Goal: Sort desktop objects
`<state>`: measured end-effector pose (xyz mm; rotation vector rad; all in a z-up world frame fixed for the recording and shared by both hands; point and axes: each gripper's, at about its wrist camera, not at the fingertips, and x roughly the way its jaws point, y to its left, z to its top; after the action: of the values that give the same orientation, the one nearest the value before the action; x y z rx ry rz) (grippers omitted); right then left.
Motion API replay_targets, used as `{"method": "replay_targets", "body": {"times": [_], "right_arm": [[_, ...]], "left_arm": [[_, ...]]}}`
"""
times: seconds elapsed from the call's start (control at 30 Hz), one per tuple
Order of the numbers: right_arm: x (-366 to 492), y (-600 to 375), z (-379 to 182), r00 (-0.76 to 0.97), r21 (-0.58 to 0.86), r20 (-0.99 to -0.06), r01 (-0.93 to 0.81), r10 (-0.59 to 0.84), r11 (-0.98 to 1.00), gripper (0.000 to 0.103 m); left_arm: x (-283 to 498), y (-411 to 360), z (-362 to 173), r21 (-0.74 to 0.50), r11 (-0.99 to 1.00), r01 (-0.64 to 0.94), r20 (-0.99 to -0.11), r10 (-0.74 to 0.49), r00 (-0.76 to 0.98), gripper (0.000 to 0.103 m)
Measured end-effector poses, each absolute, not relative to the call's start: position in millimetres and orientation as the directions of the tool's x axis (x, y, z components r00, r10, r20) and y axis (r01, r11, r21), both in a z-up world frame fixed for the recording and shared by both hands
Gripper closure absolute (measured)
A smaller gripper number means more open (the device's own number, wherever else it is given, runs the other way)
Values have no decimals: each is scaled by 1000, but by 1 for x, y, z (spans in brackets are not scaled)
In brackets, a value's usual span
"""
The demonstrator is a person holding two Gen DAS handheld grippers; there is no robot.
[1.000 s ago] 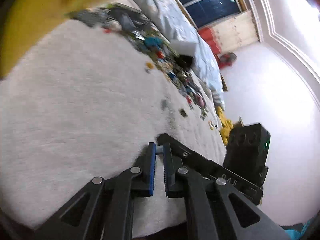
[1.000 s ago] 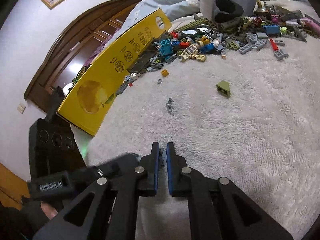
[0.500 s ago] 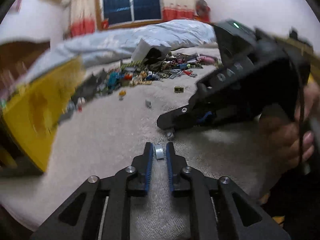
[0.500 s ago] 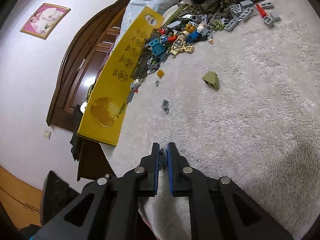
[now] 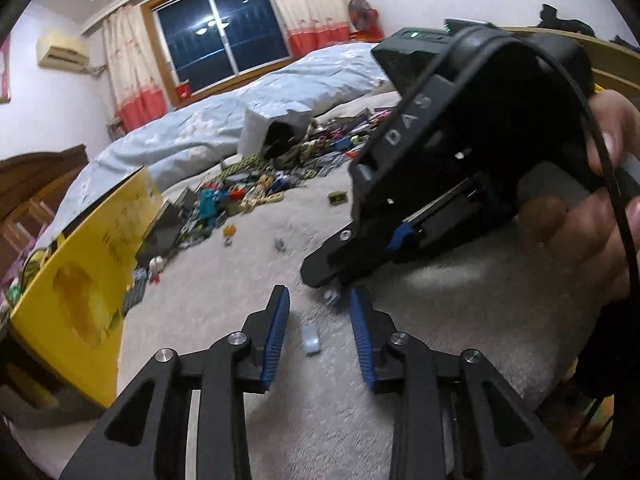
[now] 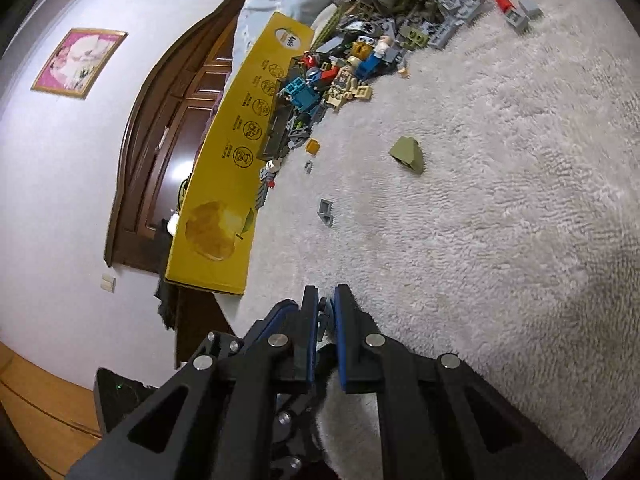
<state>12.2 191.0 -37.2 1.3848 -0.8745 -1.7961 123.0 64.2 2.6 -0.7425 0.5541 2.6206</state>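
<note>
My left gripper (image 5: 318, 312) is open over the white fluffy blanket (image 5: 248, 292). A small pale brick (image 5: 311, 340) lies loose between its fingers. My right gripper (image 6: 326, 308) is shut on a small grey brick (image 6: 323, 309); in the left wrist view (image 5: 332, 286) it comes in from the right, tip down, with the grey piece (image 5: 332, 297) at its tip just ahead of my left fingers. A pile of mixed toy bricks (image 6: 360, 60) lies further back, also in the left wrist view (image 5: 248, 196).
A yellow cardboard box (image 6: 244, 148) stands along the blanket's left side, also in the left wrist view (image 5: 88, 280). Loose pieces lie apart: an olive slope brick (image 6: 408, 154), a grey bracket (image 6: 326, 212), an orange piece (image 6: 313, 147). A torn white bag (image 5: 276, 128) sits behind the pile.
My left gripper has opened and let go of the pale brick, which now lies on the blanket. My right gripper stays shut on its grey piece, close to the left fingers.
</note>
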Motion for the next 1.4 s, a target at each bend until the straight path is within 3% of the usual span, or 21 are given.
{"method": "replay_targets", "body": {"times": [0.13, 0.27, 0.5, 0.8, 1.03, 1.07, 1.13, 1.23, 1.4], "right_arm": [[6, 203, -45, -167, 898, -428, 27, -888, -438, 95], [6, 205, -44, -154, 900, -427, 23, -891, -436, 95], [9, 210, -41, -156, 882, -460, 30, -874, -469, 95], [22, 202, -27, -186, 809, -539, 160, -822, -566, 90], [18, 209, -38, -206, 851, -489, 101, -847, -516, 97], [18, 209, -38, -208, 850, -491, 100, -846, -518, 97], [17, 210, -39, -208, 849, -494, 94, -844, -520, 97], [16, 208, -39, -203, 839, -510, 96, -836, -536, 97], [12, 202, -37, -192, 818, -543, 99, -817, -567, 97]], "left_arm": [[113, 67, 2, 236, -855, -462, -576, 260, -775, 81], [112, 68, 2, 219, -855, -470, -580, 274, -768, 90], [115, 70, -1, 228, -865, -446, -589, 242, -771, 94], [111, 61, 2, 119, -892, -437, -611, 281, -740, 94], [117, 55, 1, 85, -899, -429, -598, 299, -744, 94], [119, 56, 2, 95, -899, -428, -598, 292, -746, 91], [132, 68, 0, 275, -869, -412, -567, 199, -799, 80], [150, 89, -12, 502, -757, -418, -511, 130, -850, 82], [144, 94, -12, 566, -712, -417, -511, 94, -854, 84]]}}
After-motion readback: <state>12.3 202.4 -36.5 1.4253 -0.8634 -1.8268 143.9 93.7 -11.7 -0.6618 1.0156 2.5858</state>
